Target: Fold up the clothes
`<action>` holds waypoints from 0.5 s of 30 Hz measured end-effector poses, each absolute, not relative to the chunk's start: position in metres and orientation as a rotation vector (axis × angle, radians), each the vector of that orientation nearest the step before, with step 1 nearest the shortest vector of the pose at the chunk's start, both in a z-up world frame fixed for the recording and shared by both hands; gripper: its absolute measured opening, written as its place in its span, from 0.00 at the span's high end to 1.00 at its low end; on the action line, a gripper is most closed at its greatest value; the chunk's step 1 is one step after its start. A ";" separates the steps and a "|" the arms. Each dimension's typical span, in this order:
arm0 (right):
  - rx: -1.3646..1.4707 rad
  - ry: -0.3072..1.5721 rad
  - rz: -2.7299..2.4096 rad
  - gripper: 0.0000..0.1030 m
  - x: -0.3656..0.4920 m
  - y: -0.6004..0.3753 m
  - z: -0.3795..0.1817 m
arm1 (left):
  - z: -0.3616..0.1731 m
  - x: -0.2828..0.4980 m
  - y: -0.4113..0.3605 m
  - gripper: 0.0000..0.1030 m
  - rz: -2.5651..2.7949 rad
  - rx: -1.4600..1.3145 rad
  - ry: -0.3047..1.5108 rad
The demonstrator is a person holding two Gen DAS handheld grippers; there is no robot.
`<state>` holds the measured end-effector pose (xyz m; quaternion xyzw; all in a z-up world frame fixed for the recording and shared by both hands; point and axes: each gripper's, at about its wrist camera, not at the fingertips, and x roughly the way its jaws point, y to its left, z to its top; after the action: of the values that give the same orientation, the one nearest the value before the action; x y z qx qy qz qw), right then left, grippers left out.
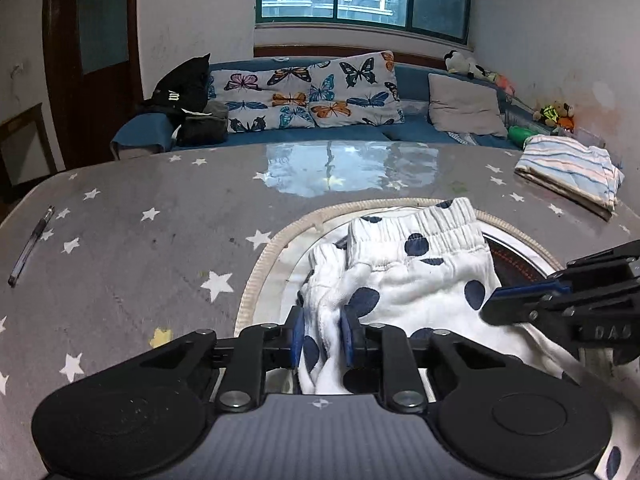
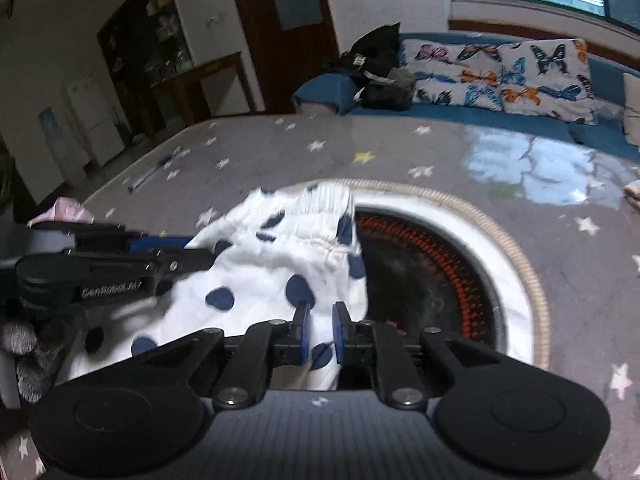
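White shorts with navy dots (image 1: 416, 268) lie over the round opening in the middle of the grey star-print table (image 1: 120, 240), elastic waistband away from me. My left gripper (image 1: 322, 334) is shut on a bunched edge of the shorts. My right gripper (image 2: 319, 334) is shut on another edge of the shorts (image 2: 280, 264). The right gripper shows at the right of the left wrist view (image 1: 520, 300); the left gripper shows at the left of the right wrist view (image 2: 160, 252).
A folded striped cloth (image 1: 568, 168) lies at the table's far right. A pen (image 1: 30, 246) lies at the left. The round opening (image 2: 424, 280) has a rope rim and a dark heater inside. A blue sofa with butterfly pillows (image 1: 304, 96) stands behind the table.
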<state>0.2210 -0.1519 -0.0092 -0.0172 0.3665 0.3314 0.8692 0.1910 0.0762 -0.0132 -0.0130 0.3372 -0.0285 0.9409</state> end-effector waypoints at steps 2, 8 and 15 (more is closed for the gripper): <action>-0.024 0.743 0.692 0.85 0.221 -0.153 -0.001 | -0.006 0.190 0.076 0.76 -0.062 -0.038 0.671; -0.044 0.715 0.719 0.78 0.228 -0.135 0.005 | -0.005 0.200 0.071 0.74 -0.063 -0.024 0.676; -0.063 0.741 0.714 0.69 0.226 -0.133 0.000 | -0.012 0.198 0.084 0.59 -0.051 -0.068 0.711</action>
<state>0.2261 -0.1334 -0.0005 -0.0302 0.3544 0.3415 0.8700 0.1985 0.0845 -0.0124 -0.0335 0.3480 -0.0249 0.9366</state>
